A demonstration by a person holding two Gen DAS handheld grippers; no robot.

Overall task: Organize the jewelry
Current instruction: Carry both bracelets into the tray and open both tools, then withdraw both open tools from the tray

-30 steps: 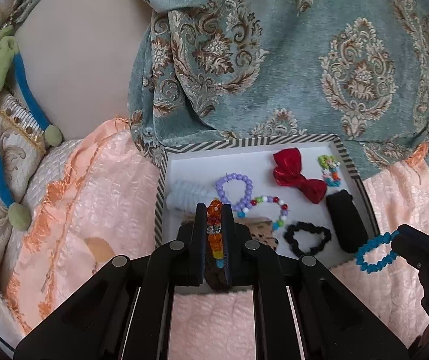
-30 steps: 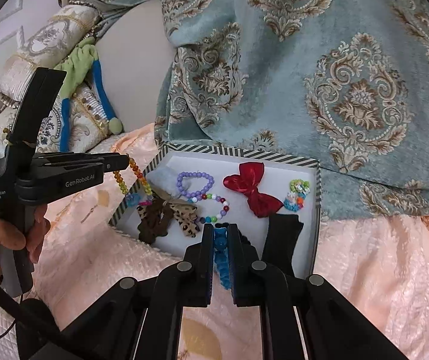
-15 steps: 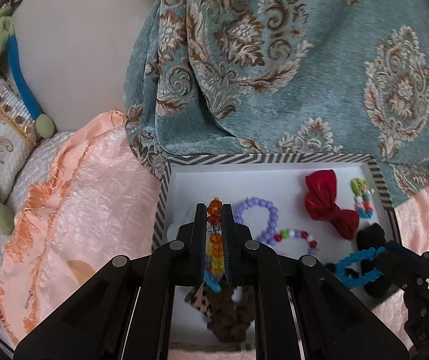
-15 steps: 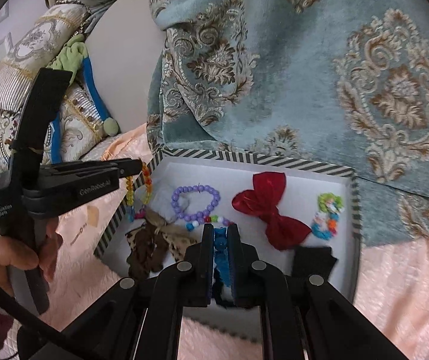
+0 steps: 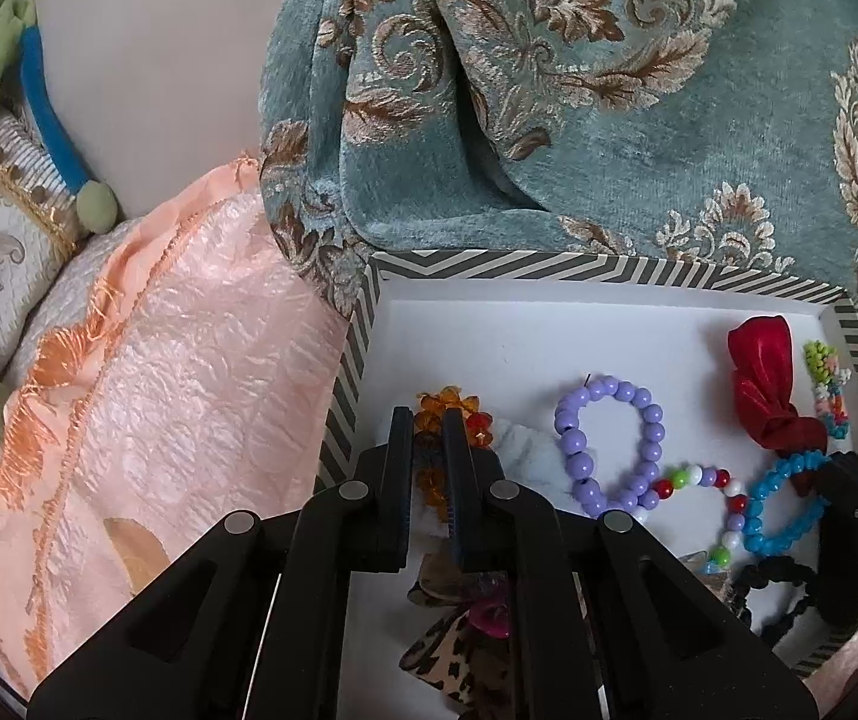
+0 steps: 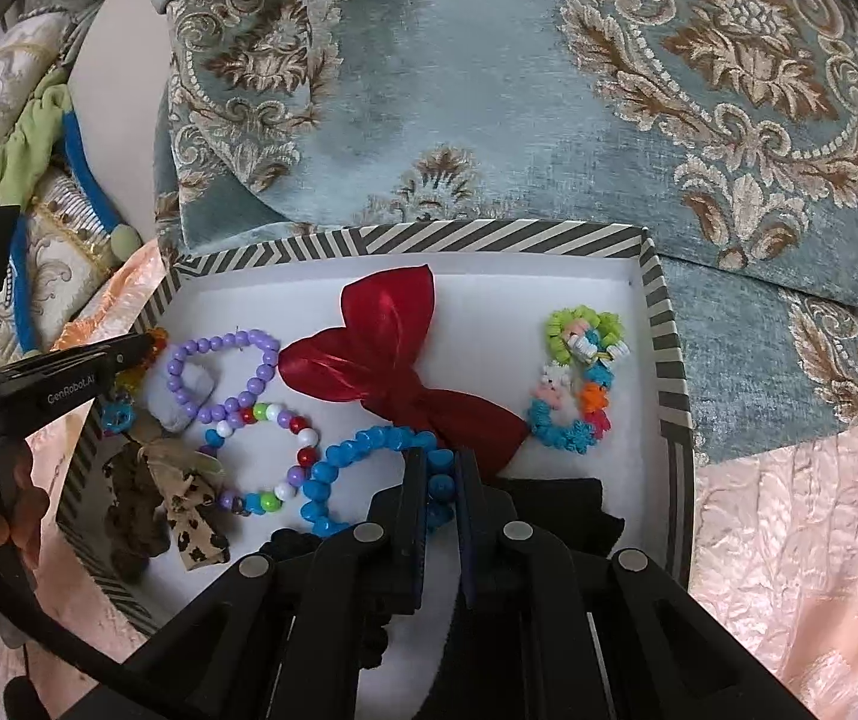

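Closed on an amber-and-orange bead bracelet (image 5: 442, 414) whose lower beads vanish behind the fingers, the left gripper (image 5: 429, 420) sits low over the striped-rim box (image 5: 549, 267), nearer than a second ago. The right gripper (image 6: 436, 462) pinches a blue bead bracelet (image 6: 357, 456), now lowered inside the box onto the multicoloured bracelet (image 6: 273, 414), partly covering a black fabric piece (image 6: 561, 504). Beyond lie a purple bracelet (image 6: 225, 366), red bow (image 6: 393, 360) and teal patterned cloth (image 6: 489, 90).
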